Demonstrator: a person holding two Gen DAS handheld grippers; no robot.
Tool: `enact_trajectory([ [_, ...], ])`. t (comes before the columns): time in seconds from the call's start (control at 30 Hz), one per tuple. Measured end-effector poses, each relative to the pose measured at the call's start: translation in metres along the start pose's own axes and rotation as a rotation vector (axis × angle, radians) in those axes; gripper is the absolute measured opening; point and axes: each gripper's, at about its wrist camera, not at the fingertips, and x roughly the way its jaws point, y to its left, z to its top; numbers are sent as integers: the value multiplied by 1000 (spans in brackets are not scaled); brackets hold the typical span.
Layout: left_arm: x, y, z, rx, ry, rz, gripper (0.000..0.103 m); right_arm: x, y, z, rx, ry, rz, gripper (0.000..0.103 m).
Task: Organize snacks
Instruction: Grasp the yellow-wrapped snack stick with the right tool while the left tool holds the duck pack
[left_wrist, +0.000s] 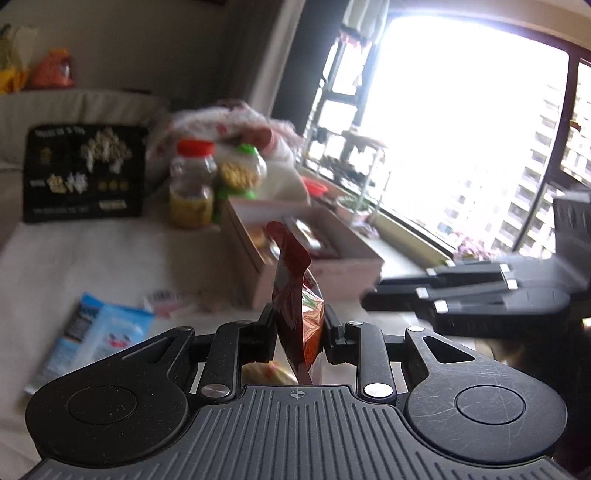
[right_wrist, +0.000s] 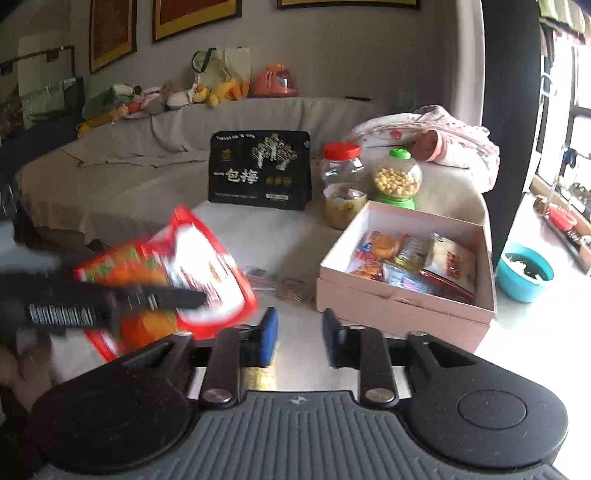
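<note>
Pinching a red-and-orange foil snack packet (left_wrist: 301, 314) in the left claw (left_wrist: 300, 328) above the white worktop (right_wrist: 266, 236), right claw (right_wrist: 300, 328) spread and unladen, pink cardboard box (right_wrist: 399, 306) of snacks just ahead, red-lidded clear jar (right_wrist: 341, 184), green gumball dispenser (right_wrist: 398, 179) and black printed pouch (right_wrist: 260, 170) behind it.

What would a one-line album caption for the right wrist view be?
The open right gripper waits near a pink box of snacks while the left gripper holds up a red snack packet.
</note>
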Motion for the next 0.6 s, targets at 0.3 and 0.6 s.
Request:
enact_trajectory([
  [0.3,20,23,-12,-76,88,111,29,70,15,-34,32,174,22,61],
  [0.6,30,36,-28,-105,138,140,29,105,36,-40,-16,210,58,46],
])
